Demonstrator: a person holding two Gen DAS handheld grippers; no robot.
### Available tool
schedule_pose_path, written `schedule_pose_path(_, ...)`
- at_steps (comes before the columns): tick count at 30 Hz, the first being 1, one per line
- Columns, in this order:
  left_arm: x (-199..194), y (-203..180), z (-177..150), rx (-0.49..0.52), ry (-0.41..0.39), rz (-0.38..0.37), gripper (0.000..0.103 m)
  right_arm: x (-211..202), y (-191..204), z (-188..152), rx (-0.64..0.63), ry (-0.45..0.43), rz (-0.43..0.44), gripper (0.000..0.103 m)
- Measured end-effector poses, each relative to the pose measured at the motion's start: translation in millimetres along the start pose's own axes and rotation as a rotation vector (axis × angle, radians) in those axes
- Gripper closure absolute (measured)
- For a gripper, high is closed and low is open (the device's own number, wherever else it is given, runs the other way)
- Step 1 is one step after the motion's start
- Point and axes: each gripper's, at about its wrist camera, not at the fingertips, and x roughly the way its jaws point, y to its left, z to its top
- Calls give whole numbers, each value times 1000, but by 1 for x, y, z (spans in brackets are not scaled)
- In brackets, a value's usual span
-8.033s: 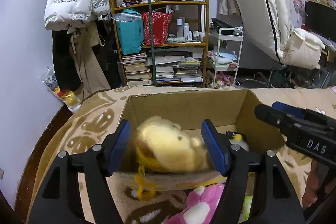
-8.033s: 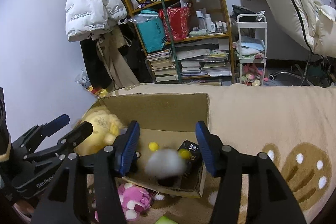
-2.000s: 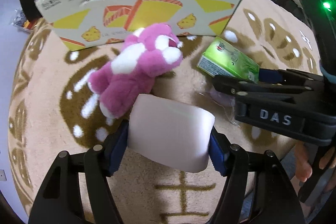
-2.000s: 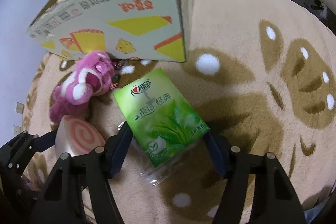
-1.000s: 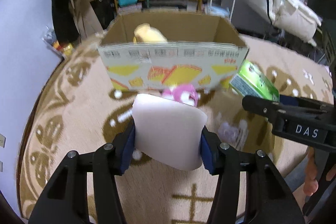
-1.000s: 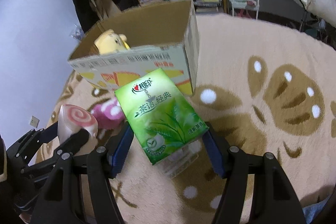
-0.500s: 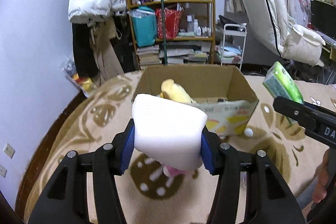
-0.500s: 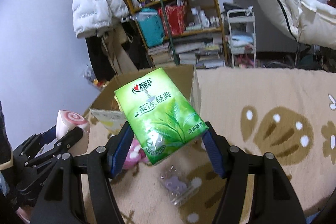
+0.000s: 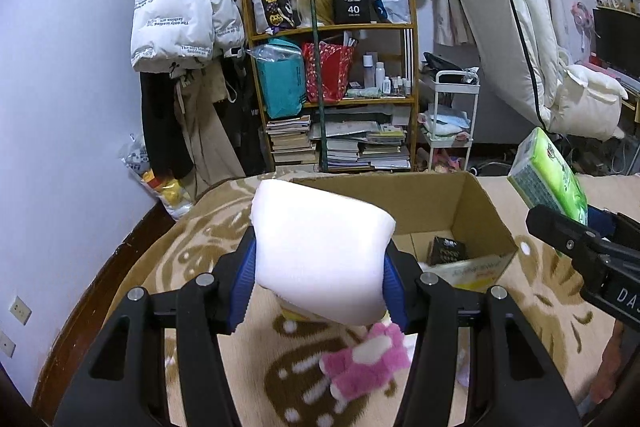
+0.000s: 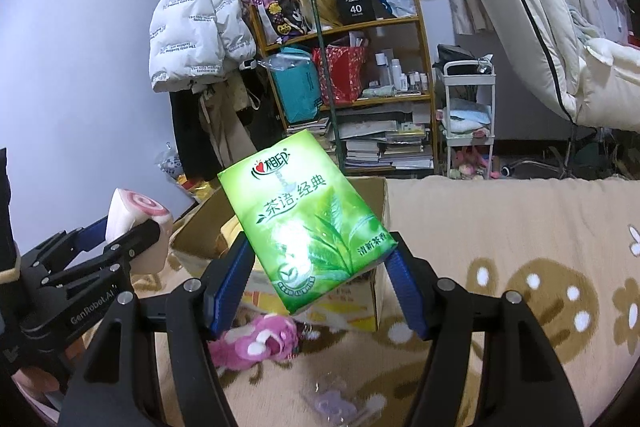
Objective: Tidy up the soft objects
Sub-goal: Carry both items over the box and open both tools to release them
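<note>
Left wrist view, item one: left tool [image 9: 320, 281], clenched on a white swirl-roll cushion [image 9: 320, 251], the blue pads pressing its two flanks; the right wrist view shows the cushion's pink spiral face [image 10: 138, 211]. Item two: right tool [image 10: 322, 283], clenched on a green tissue pack [image 10: 306, 223], held tilted, its lower end between the pads. Both loads hang above the near side of an open cardboard box [image 9: 476, 207], which holds a yellow plush [image 10: 230, 231] at its left and a small dark packet [image 9: 446, 251] on its floor. Item three: a pink plush bear [image 9: 366, 359] lies on the rug [image 10: 520, 247] just outside the box's near wall, with a clear plastic scrap [image 10: 330, 401] nearer the rug's front edge. Handling note, as judgement: the step in hand appears to be carrying both items over the box rim for release; each tool should pass the near wall fully before loosening, the cushion toward the free middle beside the yellow plush, the pack toward the right half, lowered well in so neither bounces out or catches the rim. Surface: tan pile rug with brown paw and flower motifs, dark wood border at its left edge. Room: lilac wall, white puffer jacket [image 9: 180, 15] on a rack, wooden shelf [image 9: 332, 99] of books and bags, white trolley [image 9: 452, 119], cream mattress [image 9: 520, 39] leaning at right.
</note>
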Motion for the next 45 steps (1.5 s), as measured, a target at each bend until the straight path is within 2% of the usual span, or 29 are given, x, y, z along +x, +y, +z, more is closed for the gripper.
schedule_pose_path(7,24,0,7,13,-12,32,49,18,-3,10,-5,-24,-12,33)
schedule_pose_path(15,46,1,8,4,-16,38,48,42,3,11,-60,-15,-67,33)
schedule_pose_path(22,57,6,7,-15,-5,27,48,60,2,8,-47,0,-89,33)
schedule_pose_path(29,70,8,2,-21,27,11,47,74,6,6,-49,29,-65,33)
schedule_pose_path(34,77,10,0,-29,51,0,46,83,6,3,-8,59,-16,32)
schedule_pose_path(39,84,14,-4,-58,100,-28,40,88,11,-1,-25,77,-8,32)
schedule_pose_path(45,87,15,-6,-65,114,-29,36,88,11,-3,-23,77,-15,32)
